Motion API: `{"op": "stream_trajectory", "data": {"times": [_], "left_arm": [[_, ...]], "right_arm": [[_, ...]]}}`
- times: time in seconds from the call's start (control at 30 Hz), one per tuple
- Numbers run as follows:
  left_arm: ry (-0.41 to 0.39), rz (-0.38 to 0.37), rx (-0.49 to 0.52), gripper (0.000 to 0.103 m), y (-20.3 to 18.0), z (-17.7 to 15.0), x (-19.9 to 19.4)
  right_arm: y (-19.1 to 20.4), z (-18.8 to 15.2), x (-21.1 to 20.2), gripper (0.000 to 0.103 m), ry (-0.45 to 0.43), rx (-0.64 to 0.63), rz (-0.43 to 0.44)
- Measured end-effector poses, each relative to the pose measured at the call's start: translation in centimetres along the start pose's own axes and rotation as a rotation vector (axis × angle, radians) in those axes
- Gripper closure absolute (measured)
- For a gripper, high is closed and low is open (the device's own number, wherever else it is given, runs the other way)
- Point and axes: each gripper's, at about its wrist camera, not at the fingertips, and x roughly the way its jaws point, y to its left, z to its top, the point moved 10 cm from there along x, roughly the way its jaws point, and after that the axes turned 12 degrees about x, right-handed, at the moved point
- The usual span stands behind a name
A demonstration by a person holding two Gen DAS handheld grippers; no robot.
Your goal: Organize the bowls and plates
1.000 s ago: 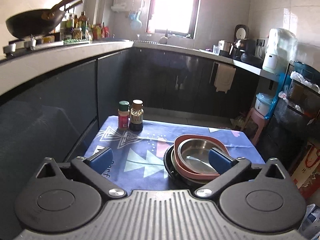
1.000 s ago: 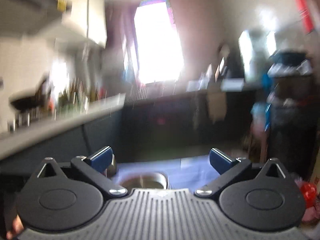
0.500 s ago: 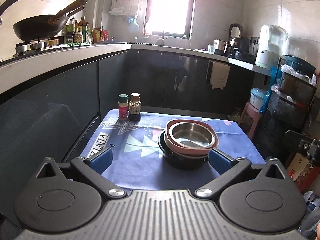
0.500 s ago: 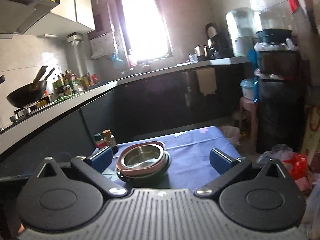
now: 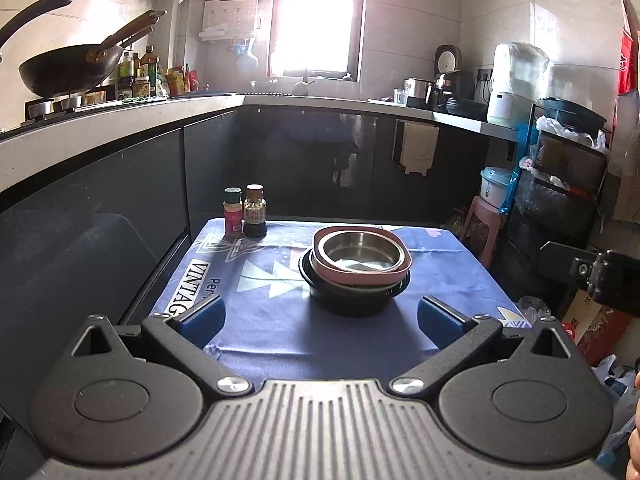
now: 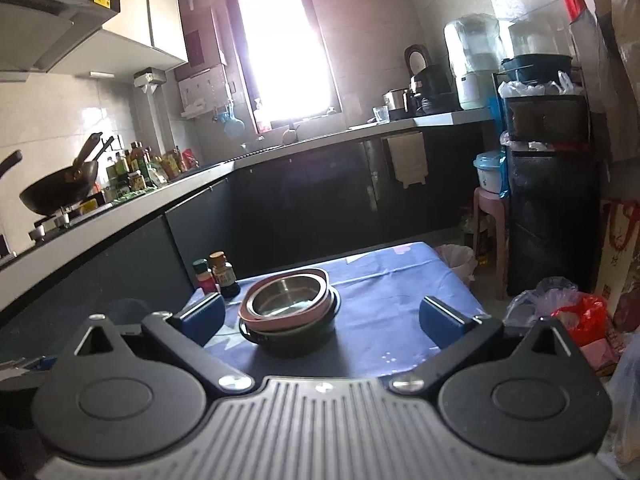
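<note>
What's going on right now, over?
Both grippers, left and right, open, empty. Steel bowl nested in pink dish atop black bowl. Two bottles aside, clear of stack.

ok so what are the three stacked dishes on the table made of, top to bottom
Steel bowl: looks like stainless steel, brushed silver with bright reflections on its wall.
Pink dish: matte pink, rounded-square, no glare; probably plastic or silicone, though glazed ceramic can't be ruled out.
Black bowl: dark with a faint sheen; plastic or ceramic, hard to tell.
All sit on a printed blue tablecloth, apparently fabric.
</note>
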Motion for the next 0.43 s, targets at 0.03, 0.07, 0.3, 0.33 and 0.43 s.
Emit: {"op": "stream_trajectory", "data": {"times": [0.03, 0.07, 0.3, 0.33, 0.43], "left_arm": [[-0.001, -0.001, 0.001, 0.0, 0.0, -0.06, -0.07], [-0.002, -0.002, 0.001, 0.0, 0.02, -0.09, -0.1], [-0.004, -0.007, 0.006, 0.0, -0.01, -0.2, -0.25], [-0.003, -0.006, 0.007, 0.0, -0.04, -0.24, -0.3], [0.007, -0.004, 0.004, 0.0, 0.01, -0.36, -0.1]], "right_arm": [[-0.05, -0.08, -0.06, 0.0, 0.002, 0.002, 0.001], [-0.09, -0.14, -0.12, 0.0, 0.005, 0.006, 0.001], [-0.12, -0.47, -0.35, 0.0, 0.014, 0.005, -0.001], [-0.11, -0.56, -0.32, 0.0, 0.017, 0.004, -0.001], [-0.05, -0.79, -0.09, 0.0, 0.029, 0.0, 0.0]]}}
